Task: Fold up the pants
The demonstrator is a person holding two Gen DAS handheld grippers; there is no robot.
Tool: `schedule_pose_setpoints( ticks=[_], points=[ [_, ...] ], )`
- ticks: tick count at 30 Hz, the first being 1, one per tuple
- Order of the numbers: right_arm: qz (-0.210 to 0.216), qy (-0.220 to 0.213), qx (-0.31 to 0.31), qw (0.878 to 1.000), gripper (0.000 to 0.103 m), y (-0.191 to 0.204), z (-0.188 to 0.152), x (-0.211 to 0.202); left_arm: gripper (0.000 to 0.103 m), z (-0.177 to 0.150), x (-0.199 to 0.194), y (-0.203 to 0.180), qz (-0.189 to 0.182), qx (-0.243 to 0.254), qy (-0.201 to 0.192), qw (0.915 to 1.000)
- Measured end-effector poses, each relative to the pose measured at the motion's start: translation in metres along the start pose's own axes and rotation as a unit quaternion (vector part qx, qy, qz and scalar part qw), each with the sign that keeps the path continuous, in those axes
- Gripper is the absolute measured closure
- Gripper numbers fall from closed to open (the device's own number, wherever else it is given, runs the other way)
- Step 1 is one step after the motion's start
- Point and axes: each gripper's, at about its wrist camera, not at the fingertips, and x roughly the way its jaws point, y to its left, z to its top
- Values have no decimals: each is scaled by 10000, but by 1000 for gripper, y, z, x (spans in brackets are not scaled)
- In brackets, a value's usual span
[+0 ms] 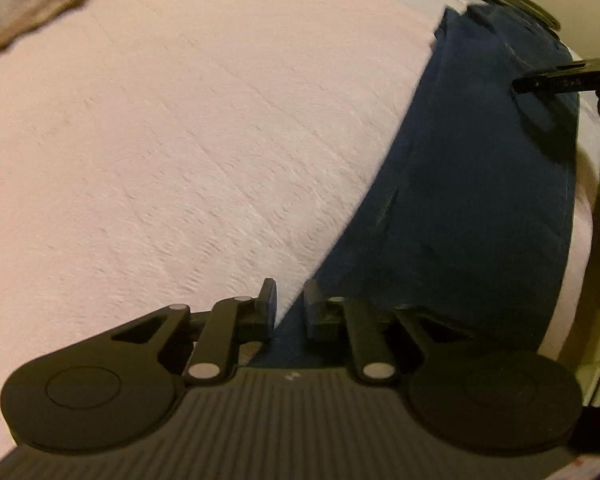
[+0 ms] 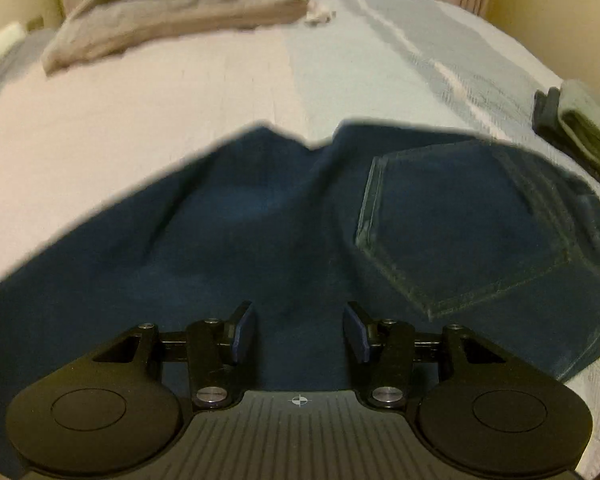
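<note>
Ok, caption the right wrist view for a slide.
Open right gripper poised over dark blue pants spread on a bed, back pocket up.

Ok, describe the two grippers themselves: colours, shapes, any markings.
Both are matte black. The left gripper has two round discs on a ribbed grey base, linkage arms with silver pivot pins, and short dark pads. The right gripper has the same build, with bluish pads and a small white crosshair mark on its ribbed base. No cables or sleeves show.
</note>
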Motion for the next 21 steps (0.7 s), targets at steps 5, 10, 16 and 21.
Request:
schedule_pose_setpoints(
  ticks=[5, 10, 16, 21],
  points=[
    [525, -476, -714, 9949, 57, 26, 28, 12, 89, 16, 0, -26, -765, 38, -298, 9966],
    [940, -48, -161, 9954, 57, -3, 40, 58, 82, 11, 32, -16, -488, -19, -47, 9988],
    [586, 57, 110, 9982, 63, -53, 11, 25, 74, 9, 12, -16, -108, -21, 98, 9999],
    [169, -27, 741, 9971, 63, -66, 1, -15, 78, 62, -3, -24, -147, 180, -195, 9995]
  ],
)
